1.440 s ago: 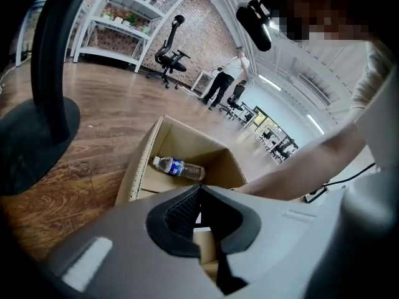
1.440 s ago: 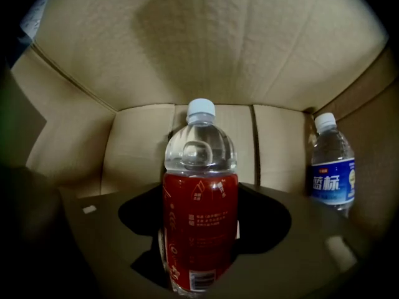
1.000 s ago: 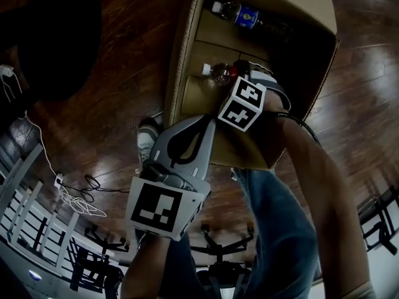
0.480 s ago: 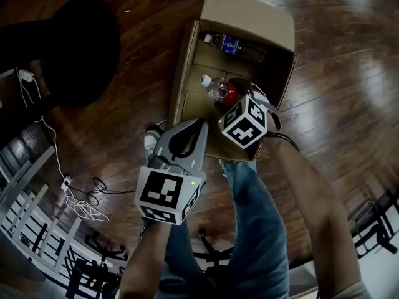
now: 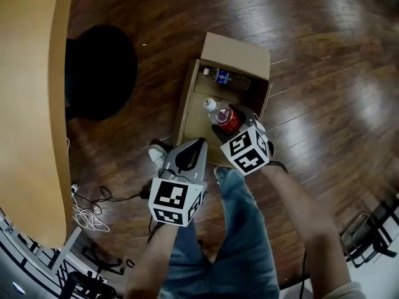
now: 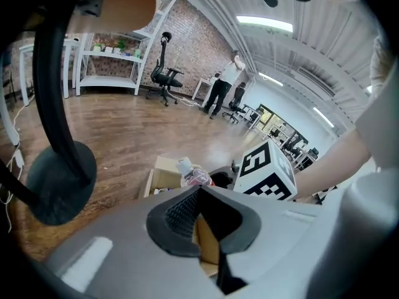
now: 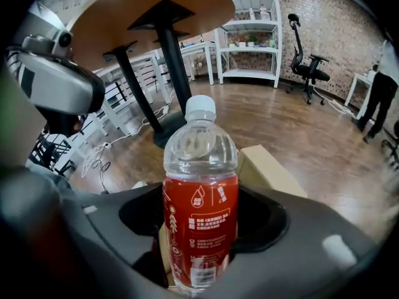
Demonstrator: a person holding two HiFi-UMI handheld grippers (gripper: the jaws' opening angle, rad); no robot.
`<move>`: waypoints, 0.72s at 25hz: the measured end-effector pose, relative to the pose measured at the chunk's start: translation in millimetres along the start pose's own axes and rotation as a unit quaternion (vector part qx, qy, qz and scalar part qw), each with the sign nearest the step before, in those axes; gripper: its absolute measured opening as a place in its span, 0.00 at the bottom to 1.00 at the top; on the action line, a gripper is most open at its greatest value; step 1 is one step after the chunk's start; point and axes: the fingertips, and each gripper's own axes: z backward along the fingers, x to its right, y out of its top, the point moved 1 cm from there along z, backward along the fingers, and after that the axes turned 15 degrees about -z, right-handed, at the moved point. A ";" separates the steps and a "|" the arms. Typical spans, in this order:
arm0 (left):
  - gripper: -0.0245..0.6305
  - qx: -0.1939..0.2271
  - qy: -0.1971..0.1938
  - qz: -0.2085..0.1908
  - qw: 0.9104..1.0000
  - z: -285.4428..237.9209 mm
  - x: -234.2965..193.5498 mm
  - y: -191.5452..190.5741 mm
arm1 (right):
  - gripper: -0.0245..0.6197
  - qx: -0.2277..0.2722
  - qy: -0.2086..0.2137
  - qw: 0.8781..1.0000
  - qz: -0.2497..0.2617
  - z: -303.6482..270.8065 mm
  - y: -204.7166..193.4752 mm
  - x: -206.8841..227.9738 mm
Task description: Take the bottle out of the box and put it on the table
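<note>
The right gripper clamps the red-label bottle upright, just above the box. The left gripper, jaws together and empty, hangs beside the box. Best to keep the bottle upright while carrying it to the table, left of the box.

- bottle: red label with a white droplet icon and rows of white print, too small to read (barcode-ish patch at the bottom)
- second bottle in the box: blue label, unreadable
- left marker cube and right marker cube: just black-and-white square codes, no letters or numbers
</note>
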 end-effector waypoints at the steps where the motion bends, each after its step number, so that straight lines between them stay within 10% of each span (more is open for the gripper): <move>1: 0.04 0.003 0.002 0.002 1.000 6.0 1.2 5.9 | 0.51 0.007 0.001 1.000 -0.002 10.1 5.9 -4.3; 18: 0.04 0.102 0.007 -0.019 0.995 140.6 17.2 156.5 | 0.51 0.164 -0.001 0.986 -0.039 217.9 146.1 -91.6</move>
